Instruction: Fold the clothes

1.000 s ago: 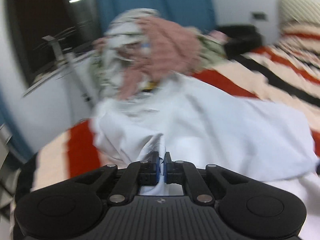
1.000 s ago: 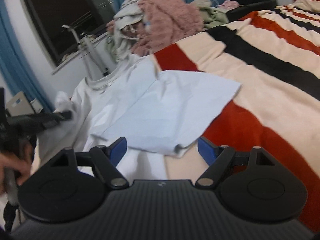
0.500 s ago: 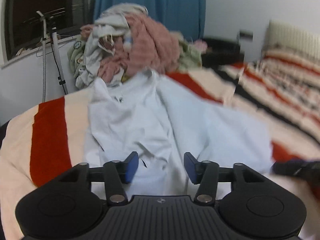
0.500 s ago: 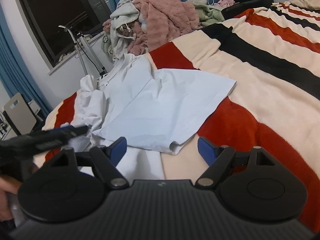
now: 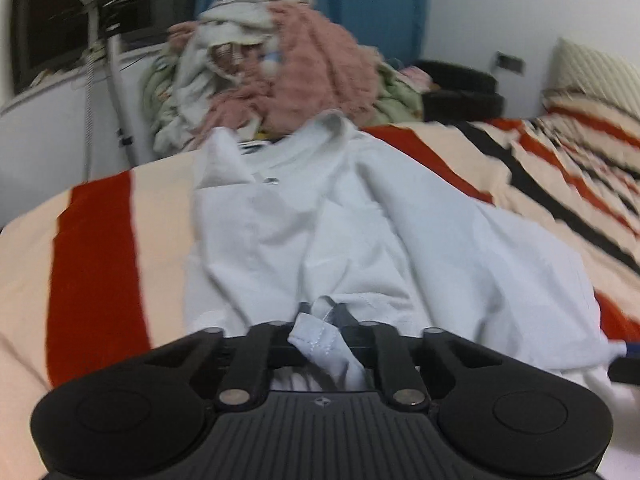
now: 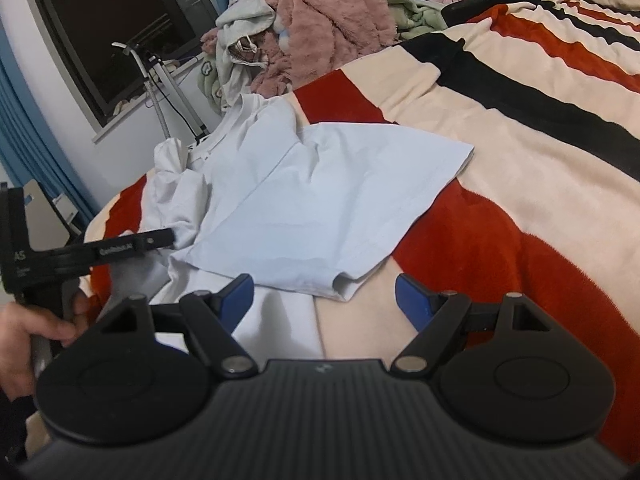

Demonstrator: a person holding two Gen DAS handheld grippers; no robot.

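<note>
The left claw (image 5: 320,334) was closing, its jaws nearly together with a fold of the white shirt (image 5: 360,232) pinched between them; a stitched hem edge stuck up out of the grip. From there the shirt ran up toward twelve o'clock, rumpled along its middle, with its collar (image 5: 320,128) at the far end. It lay on the striped blanket (image 5: 96,264) that covers the bed, a red stripe at nine o'clock and black and red stripes off toward two o'clock. Beyond the collar, at twelve o'clock, stood a pile of clothes (image 5: 280,76) with a pink fleecy piece on top, in front of a blue curtain (image 5: 360,0).

The right claw (image 6: 324,300) stood wide open with nothing between its blue pads (image 6: 240,292). Just past them, at twelve o'clock, lay the shirt's flat short sleeve (image 6: 320,208), its cuff just beyond the claw. At nine o'clock in that view a hand (image 6: 28,332) gripped the handle of the left claw, whose black fingers reached onto the shirt's crumpled side. A dark window (image 6: 108,20) sat at eleven o'clock.
</note>
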